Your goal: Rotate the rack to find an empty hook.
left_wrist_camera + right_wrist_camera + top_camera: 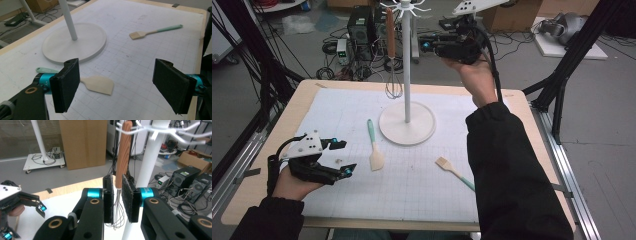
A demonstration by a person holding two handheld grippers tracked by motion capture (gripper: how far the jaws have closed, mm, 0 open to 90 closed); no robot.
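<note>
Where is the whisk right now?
The whisk hangs from a hook on the white stand at the table's far side, left of the pole; in the right gripper view it sits between the right tool's jaws.

No text, label, brand, number or sign can be read in any of the views. The white mat (422, 175) on the worktop (262, 165) carries only a printed grid of fine lines, without figures. The small stickers on the computer cases (185, 180) on the floor are too blurred to read
</note>
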